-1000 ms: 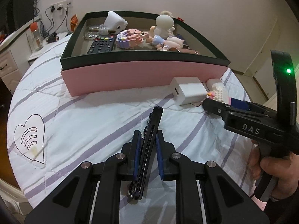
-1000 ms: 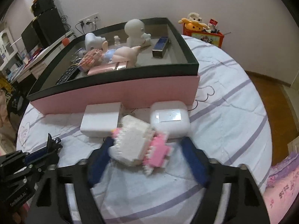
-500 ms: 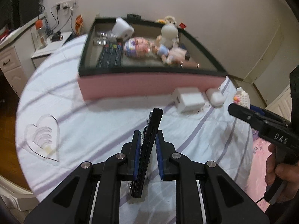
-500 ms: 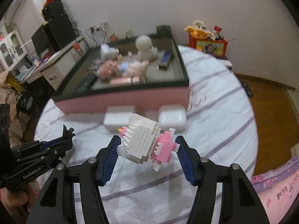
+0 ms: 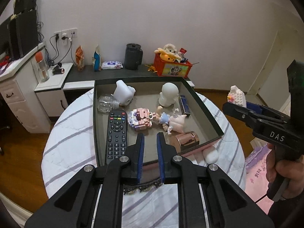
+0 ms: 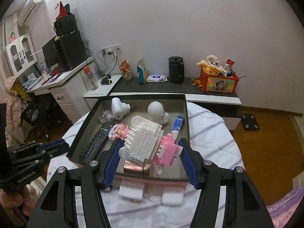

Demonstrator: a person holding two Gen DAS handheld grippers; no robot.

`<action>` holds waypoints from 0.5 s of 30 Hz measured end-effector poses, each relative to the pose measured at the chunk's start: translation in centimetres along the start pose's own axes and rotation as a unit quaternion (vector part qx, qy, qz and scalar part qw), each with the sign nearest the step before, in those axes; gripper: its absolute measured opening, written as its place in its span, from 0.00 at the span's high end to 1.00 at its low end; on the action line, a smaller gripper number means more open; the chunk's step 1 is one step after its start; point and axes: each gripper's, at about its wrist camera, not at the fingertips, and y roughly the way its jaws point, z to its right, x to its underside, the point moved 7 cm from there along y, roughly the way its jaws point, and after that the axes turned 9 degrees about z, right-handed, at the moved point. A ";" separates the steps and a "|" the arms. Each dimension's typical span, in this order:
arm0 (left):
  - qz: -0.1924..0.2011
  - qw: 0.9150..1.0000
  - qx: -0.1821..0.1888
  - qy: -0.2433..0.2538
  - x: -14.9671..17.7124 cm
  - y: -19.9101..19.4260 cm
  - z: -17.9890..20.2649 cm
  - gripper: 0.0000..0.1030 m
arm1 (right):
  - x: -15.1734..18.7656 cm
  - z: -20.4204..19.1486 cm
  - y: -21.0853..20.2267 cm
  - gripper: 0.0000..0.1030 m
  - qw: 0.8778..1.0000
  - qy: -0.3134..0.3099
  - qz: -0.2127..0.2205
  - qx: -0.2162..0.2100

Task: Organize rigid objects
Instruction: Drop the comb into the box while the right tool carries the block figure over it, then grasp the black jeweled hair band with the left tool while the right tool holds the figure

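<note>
glossy copper cylinder; studded plastic brick model

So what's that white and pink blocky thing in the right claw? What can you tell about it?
The brick toy is built from small studded bricks that look like plastic. It has a stepped white body with pink pieces at one end. It hangs tilted in the air, clamped between the blue ribbed pads of the right claw, and is seen against the open box. Only the pads touch it. What it depicts isn't clear.

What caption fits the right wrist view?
Right gripper holds a block toy above the tray.
</note>
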 end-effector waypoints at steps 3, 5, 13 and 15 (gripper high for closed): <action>-0.008 1.000 -0.002 0.010 1.4 0.1 0.3 0.87 | 0.4 -0.6 0.2 0.40 1.000 -0.007 -0.002 -0.008; -0.017 1.000 -0.007 0.007 2.8 0.2 0.1 0.84 | 1.1 -0.6 0.4 0.40 1.000 -0.005 -0.008 -0.010; -0.050 0.998 -0.046 0.013 9.8 2.2 -1.0 0.04 | 3.6 -0.1 0.8 0.40 0.999 0.008 -0.031 -0.014; -0.055 0.996 -0.064 0.026 10.2 3.5 -1.4 0.04 | 3.8 -0.1 0.8 0.40 0.999 0.010 -0.033 -0.014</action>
